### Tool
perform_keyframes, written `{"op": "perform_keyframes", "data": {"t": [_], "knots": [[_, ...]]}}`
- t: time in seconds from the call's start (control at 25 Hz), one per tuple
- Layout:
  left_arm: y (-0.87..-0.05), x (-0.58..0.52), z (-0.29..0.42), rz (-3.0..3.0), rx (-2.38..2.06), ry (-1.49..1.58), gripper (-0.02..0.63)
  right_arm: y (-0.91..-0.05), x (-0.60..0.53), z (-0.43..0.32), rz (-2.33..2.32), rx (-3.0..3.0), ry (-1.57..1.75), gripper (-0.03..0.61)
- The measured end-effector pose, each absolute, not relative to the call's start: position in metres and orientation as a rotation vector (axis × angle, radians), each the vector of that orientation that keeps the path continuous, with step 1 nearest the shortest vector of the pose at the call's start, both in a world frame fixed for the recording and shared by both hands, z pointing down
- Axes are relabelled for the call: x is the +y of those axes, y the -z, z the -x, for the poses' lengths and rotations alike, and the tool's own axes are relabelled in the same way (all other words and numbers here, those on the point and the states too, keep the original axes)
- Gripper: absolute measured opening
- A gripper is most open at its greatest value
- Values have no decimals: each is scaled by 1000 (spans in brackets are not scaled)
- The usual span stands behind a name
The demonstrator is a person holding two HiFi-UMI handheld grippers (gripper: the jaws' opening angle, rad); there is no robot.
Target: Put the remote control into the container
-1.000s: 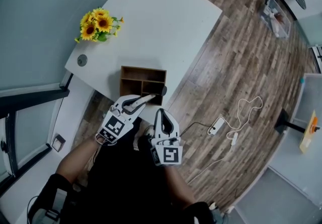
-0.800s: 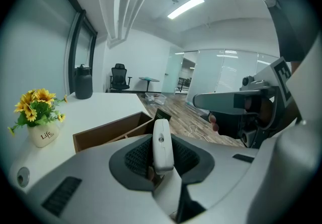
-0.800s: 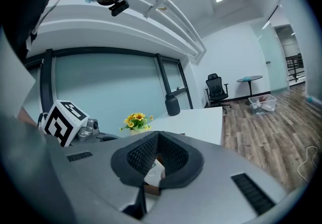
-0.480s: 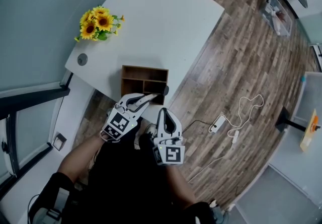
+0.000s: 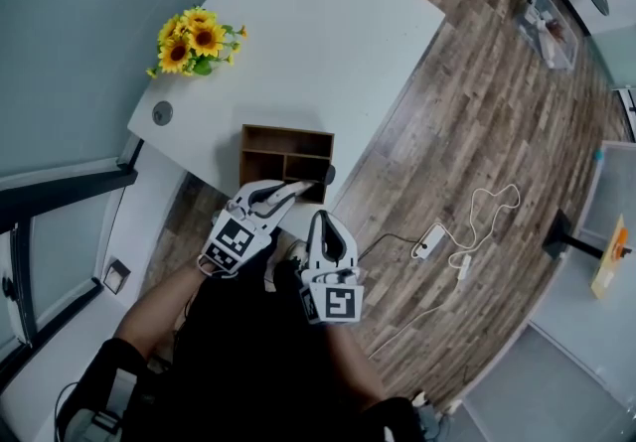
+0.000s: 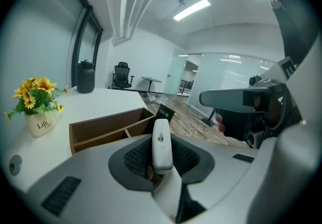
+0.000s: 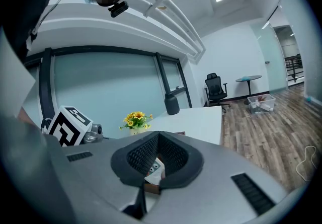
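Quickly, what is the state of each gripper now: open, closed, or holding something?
Left gripper: closed on the slim white plastic remote control.
Right gripper: closed, holding nothing.

At the left of the left gripper view, the white flower pot point(image 6: 40, 123) on the worktop point(image 6: 108, 98) bears the word "Life" in dark letters, with a smaller line beneath it that is too small to read. Near the middle of that view, a black card point(image 6: 164, 114) at the far corner of the wooden container point(image 6: 100, 126) carries white print, also too small to read. The left hand-held gripper point(image 5: 297, 191) and the right hand-held gripper point(image 5: 320, 220) carry black-and-white square markers, which are patterns without letters or digits.
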State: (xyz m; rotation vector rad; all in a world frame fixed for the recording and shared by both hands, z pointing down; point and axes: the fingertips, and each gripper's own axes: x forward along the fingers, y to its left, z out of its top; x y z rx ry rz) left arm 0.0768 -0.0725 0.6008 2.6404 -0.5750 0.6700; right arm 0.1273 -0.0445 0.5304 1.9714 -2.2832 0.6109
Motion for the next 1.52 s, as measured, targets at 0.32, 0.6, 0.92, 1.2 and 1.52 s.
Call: {"op": "perform_keyframes", "data": {"t": [0.32, 0.6, 0.92, 1.2, 1.52], "knots": [[-601, -74, -68, -2611, -594, -638, 97, -538, -39, -126, -1968, -2288, -621, 5], [-597, -76, -61, -2603, -624, -623, 97, -537, -37, -124, -1968, -2301, -628, 5], [-590, -78, -59, -2605, -642, -606, 98, -537, -34, -124, -1964, -2303, -628, 5], [-581, -78, -51, -2598, -683, -573, 98, -530, -34, -123, -1953, -2316, -597, 5], [-575, -76, -38, -2593, -749, -544, 98, -531, -22, -123, -1950, -2317, -603, 5]]}}
